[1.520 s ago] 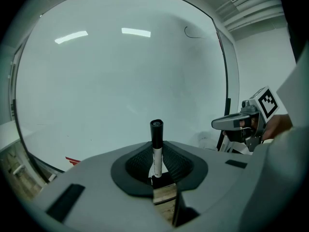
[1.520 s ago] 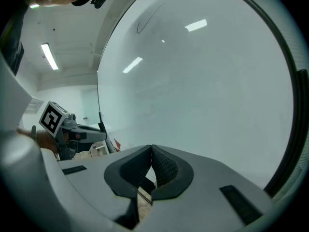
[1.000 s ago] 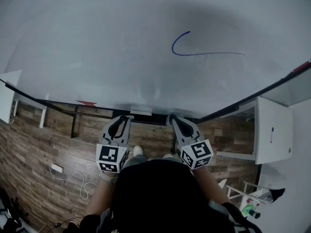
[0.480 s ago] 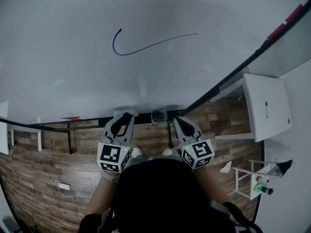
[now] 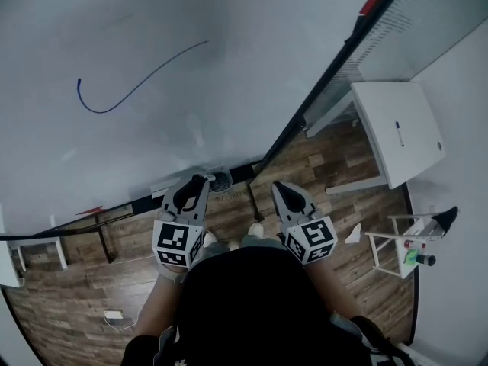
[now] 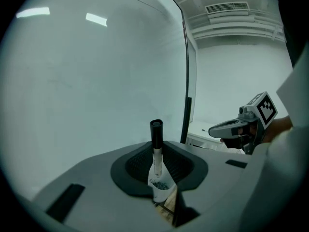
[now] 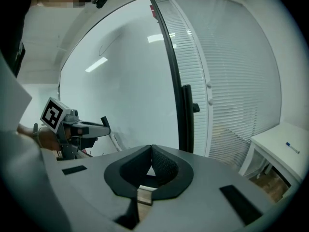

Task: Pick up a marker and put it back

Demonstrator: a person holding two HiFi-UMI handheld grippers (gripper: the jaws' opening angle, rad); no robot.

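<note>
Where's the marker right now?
Left gripper view: the marker stands between the left tool's jaws, just over the cup by the whiteboard's bottom edge.

The left hand-held gripper (image 5: 200, 180) and right hand-held gripper (image 5: 276, 184) have pale grey shells, black ribbed pads (image 7: 164, 166) and a rear cube (image 5: 177, 245) of black-and-white square markers. The person wears a dark top (image 5: 244, 303), pale sleeves (image 6: 289, 144) and light shoes (image 5: 256, 229).
</note>
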